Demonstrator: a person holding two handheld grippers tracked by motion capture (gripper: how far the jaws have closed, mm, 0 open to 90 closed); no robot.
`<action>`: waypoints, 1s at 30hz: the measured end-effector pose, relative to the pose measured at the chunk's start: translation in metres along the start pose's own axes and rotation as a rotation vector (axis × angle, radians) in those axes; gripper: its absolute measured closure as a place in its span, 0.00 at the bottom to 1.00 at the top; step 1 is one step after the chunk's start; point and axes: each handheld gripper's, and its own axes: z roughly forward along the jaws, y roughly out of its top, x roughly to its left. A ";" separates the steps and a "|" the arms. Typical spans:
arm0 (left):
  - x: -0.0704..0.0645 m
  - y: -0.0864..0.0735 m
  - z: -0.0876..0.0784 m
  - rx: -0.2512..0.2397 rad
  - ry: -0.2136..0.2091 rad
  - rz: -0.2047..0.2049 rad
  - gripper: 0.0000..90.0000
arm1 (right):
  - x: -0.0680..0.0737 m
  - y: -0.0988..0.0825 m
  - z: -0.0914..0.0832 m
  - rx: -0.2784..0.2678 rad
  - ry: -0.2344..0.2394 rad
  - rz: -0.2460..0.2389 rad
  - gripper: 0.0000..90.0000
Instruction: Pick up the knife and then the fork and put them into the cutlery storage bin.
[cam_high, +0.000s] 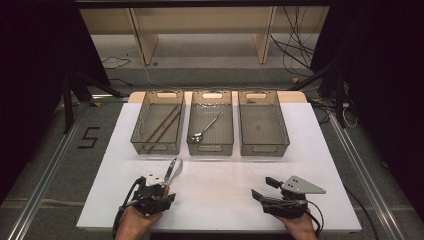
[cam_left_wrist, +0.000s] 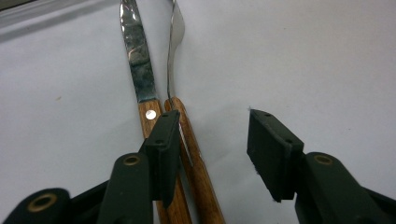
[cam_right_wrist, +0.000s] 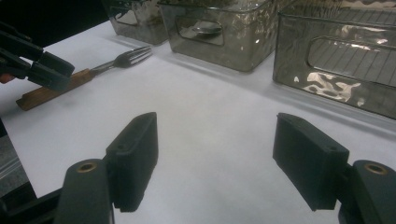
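A knife (cam_left_wrist: 137, 56) and a fork (cam_left_wrist: 176, 37), both with wooden handles, lie side by side on the white board (cam_high: 225, 195). My left gripper (cam_left_wrist: 215, 126) stands over their handles. Its left pad sits between the two handles, against the fork's, and the right pad stands well off to the right. From above, the left gripper (cam_high: 165, 187) is at the near left, with the knife (cam_high: 171, 167) pointing away from it. My right gripper (cam_right_wrist: 215, 135) hovers open over bare board at the near right (cam_high: 263, 188). The right gripper view has the fork (cam_right_wrist: 126, 58) at its far left.
Three see-through grey bins stand in a row at the back. The left bin (cam_high: 145, 137) holds chopsticks (cam_high: 162, 125), the middle bin (cam_high: 226, 135) a spoon (cam_high: 205, 129), and the right bin (cam_high: 262, 145) holds nothing. Dark floor and rails surround the board.
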 end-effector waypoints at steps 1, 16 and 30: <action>0.000 0.000 0.000 -0.004 0.001 0.003 0.62 | 0.000 0.000 0.000 -0.001 0.000 0.002 0.35; 0.001 -0.001 0.003 0.015 0.034 -0.005 0.66 | 0.001 0.000 0.000 0.003 0.000 -0.004 0.35; -0.007 -0.001 0.012 0.057 0.062 0.012 0.74 | 0.001 0.000 0.001 0.003 -0.001 -0.006 0.35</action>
